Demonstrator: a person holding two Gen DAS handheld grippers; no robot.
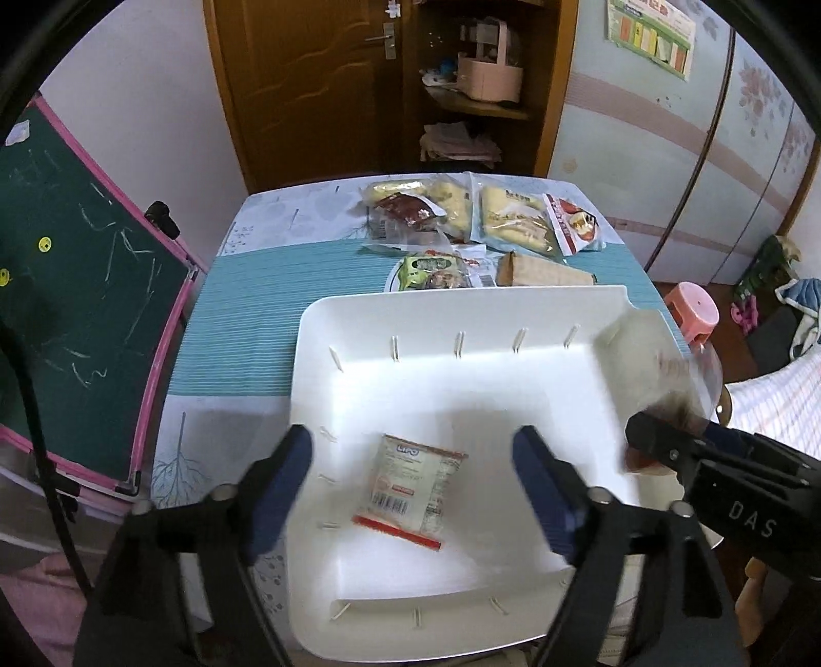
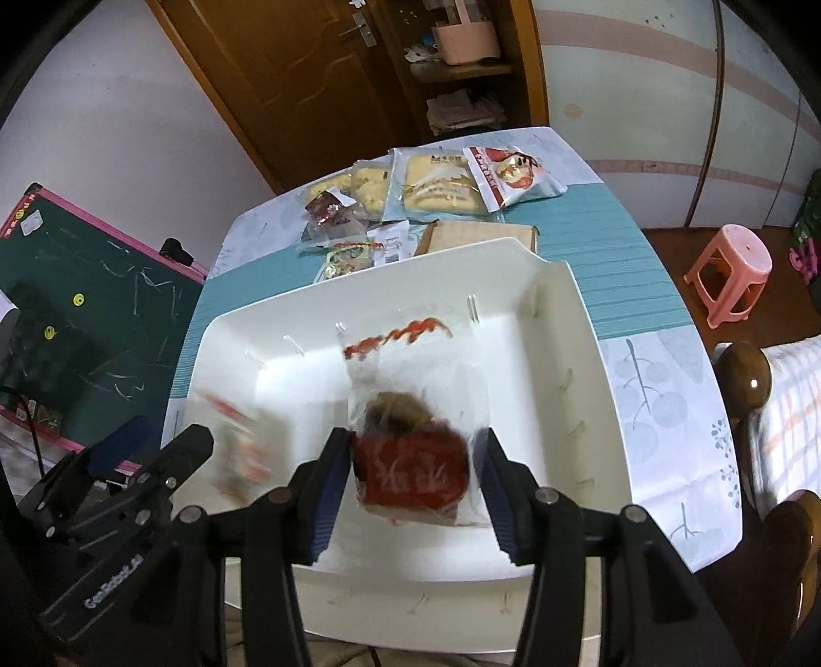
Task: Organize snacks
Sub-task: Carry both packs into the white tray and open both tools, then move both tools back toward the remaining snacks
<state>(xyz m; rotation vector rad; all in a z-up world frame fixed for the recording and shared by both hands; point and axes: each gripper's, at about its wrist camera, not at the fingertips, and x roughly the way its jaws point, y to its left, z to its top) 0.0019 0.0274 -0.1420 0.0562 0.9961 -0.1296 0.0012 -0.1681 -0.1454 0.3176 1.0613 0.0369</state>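
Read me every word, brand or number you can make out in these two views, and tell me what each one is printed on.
"DAS": white letters on the right gripper body.
"GenRobot.AI": white letters on the left gripper body.
"LiPO", roughly: blue logo on the small packet in the white bin.
Red-labelled packet: large characters, too blurred to read.
Snack packets behind, and the wall poster: too small to read.

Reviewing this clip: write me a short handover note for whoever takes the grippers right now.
Left gripper: open, empty, above the white bin.
Right gripper: shut on a red-labelled snack packet, held over the bin.
Done: one small white snack packet lies in the bin.
Left: drop the held packet in, then fetch the bread packs, the brown box and the other snacks on the table behind the bin.
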